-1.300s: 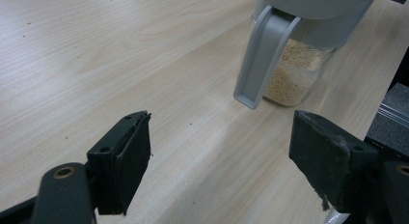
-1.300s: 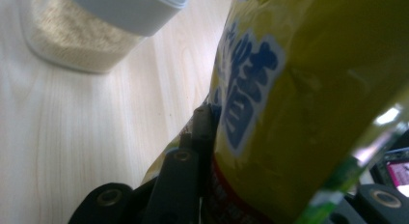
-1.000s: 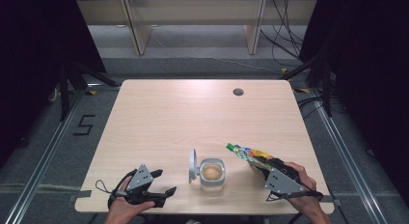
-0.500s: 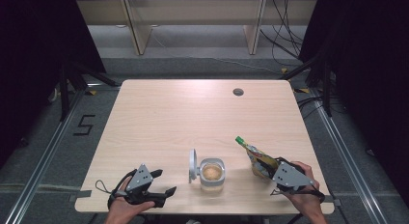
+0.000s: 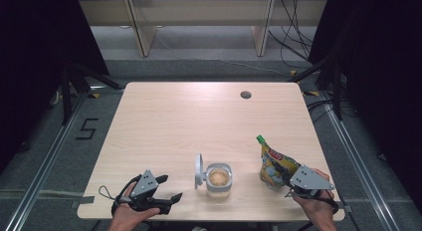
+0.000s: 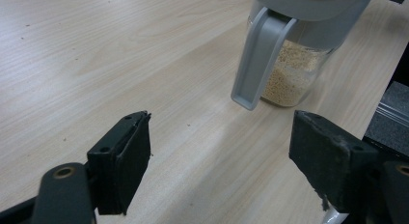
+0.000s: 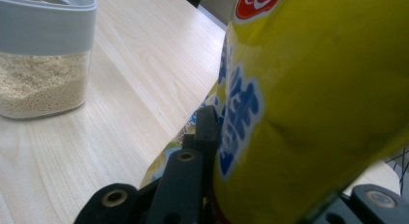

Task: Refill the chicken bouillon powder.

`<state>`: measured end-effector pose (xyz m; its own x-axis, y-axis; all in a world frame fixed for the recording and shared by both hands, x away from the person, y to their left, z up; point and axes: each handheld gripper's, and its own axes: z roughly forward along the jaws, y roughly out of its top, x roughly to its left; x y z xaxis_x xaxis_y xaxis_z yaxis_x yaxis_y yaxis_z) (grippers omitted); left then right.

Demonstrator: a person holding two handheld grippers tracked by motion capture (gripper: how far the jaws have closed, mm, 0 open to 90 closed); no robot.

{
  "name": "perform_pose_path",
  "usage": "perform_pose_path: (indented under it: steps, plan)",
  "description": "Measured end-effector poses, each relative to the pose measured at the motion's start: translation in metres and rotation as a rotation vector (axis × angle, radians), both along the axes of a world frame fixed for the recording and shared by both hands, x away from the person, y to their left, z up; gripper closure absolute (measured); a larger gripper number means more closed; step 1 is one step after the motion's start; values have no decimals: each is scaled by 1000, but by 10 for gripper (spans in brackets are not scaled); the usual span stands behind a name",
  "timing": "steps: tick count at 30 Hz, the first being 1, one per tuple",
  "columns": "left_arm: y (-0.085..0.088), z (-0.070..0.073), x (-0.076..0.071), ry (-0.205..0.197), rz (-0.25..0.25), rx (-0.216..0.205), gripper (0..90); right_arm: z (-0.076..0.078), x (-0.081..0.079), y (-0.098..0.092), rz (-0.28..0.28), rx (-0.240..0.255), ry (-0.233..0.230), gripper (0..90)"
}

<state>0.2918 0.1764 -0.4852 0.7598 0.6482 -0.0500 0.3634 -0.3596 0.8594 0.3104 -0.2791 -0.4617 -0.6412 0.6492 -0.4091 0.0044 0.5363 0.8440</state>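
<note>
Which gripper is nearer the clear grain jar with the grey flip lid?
Left. The left gripper sits open beside the jar, apart from it; the right gripper is farther, clamped on the yellow pouch.

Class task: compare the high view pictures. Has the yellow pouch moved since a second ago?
Yes. The yellow pouch, gripped by the right gripper, has swung from lying tilted toward the jar to standing nearly upright, farther from it.

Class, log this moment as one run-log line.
right gripper: shut on yellow pouch | left gripper: open | jar: lid open, grains inside
</note>
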Motion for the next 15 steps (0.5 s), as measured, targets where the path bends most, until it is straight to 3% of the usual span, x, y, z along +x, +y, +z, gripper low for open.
perform_pose_path:
  steps: [7,15]
  plan:
    - [0,0,-1,7,4,6,219,-2,-4,-5,-30,42,23,786]
    - [0,0,0,6,4,2,219,-2,-9,-6,-59,31,22,740]
